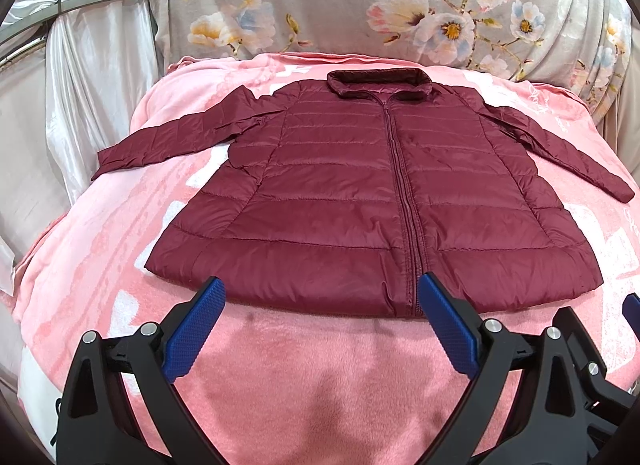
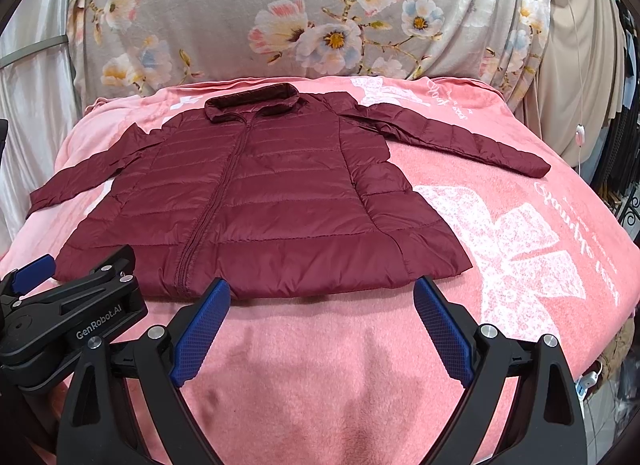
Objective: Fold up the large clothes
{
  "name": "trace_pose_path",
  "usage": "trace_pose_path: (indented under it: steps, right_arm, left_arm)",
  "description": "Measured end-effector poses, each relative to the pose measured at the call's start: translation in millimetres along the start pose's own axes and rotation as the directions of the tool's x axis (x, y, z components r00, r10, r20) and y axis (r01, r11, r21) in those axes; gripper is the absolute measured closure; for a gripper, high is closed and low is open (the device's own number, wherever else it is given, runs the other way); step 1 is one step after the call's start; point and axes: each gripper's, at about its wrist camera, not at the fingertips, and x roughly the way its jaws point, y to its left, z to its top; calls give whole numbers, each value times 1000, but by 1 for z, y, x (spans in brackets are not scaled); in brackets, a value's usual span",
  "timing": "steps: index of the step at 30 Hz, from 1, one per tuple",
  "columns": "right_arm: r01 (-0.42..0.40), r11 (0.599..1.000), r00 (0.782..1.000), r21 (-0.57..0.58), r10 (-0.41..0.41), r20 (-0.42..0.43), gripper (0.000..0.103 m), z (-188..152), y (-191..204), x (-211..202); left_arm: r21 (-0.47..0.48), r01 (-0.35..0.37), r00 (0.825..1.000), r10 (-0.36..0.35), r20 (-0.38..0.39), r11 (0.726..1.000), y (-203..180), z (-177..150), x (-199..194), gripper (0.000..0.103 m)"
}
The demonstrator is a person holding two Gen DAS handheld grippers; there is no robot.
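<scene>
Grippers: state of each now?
Left gripper: open, jaws spread, holding nothing, short of the jacket hem.
Right gripper: open, holding nothing.

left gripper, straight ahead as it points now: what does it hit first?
Most likely the bottom hem of the maroon jacket, lying flat on the pink blanket. The left gripper is open, with only bare blanket before the hem. Height above the blanket is unclear.

One maroon puffer jacket (image 1: 360, 193), one pink blanket (image 1: 320, 365), one floral sheet (image 1: 360, 1), two hand-held grippers: left (image 1: 320, 301), right (image 2: 322, 301).
</scene>
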Motion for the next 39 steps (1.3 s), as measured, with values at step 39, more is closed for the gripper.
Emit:
trace_pose_path:
  steps: [39]
  right_arm:
    - [-36, 999, 997, 8, 36, -63, 11, 4, -5, 35]
  left_arm:
    - [20, 22, 998, -21, -52, 1000, -3, 2, 30, 11]
